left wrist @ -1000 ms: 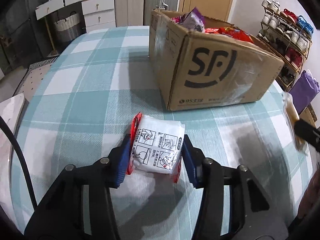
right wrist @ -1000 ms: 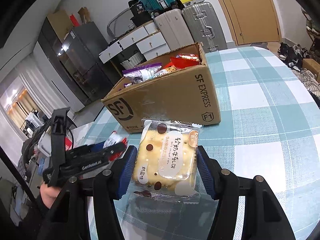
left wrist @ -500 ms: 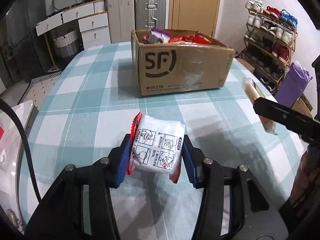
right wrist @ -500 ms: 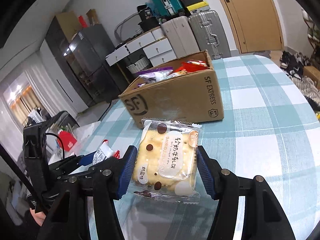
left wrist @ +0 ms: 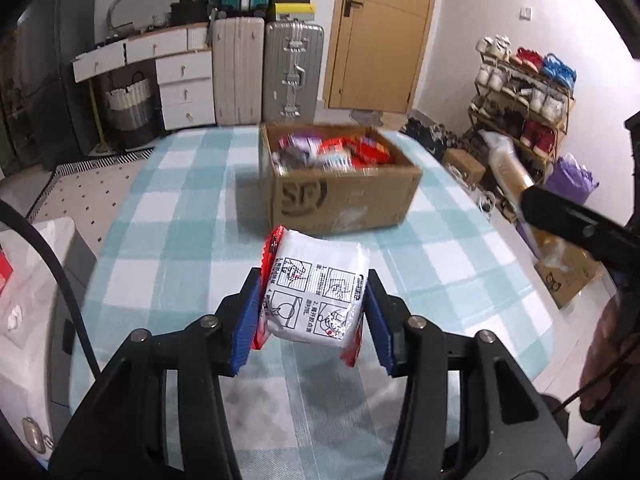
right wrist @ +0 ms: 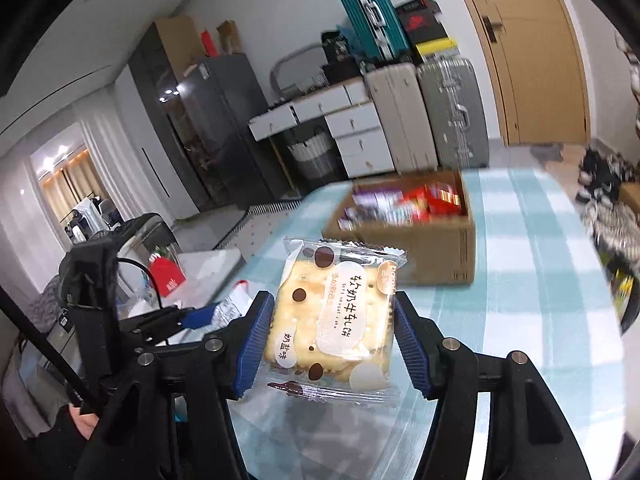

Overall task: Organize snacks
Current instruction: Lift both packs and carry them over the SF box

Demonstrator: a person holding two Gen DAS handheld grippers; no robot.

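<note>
My left gripper (left wrist: 312,316) is shut on a white snack packet with red edges (left wrist: 316,288), held in the air above the checked tablecloth (left wrist: 180,264). My right gripper (right wrist: 332,340) is shut on a clear-wrapped cracker sandwich pack (right wrist: 336,320), also lifted off the table. An open cardboard box (left wrist: 344,200) full of snack bags stands farther back on the table; it also shows in the right wrist view as the box (right wrist: 436,256). The right gripper (left wrist: 576,228) with its pack crosses the right side of the left wrist view. The left gripper (right wrist: 192,320) shows low left in the right wrist view.
Suitcases (left wrist: 292,72) and a white drawer unit (left wrist: 184,88) stand behind the table beside a wooden door (left wrist: 380,32). A shoe rack (left wrist: 524,92) and floor boxes (left wrist: 568,276) are to the right. A person's hand (left wrist: 608,344) holds the right gripper.
Both grippers have risen and pulled back from the box with their packs still held. The box now looks smaller and farther away, and its open top is visible from above.
</note>
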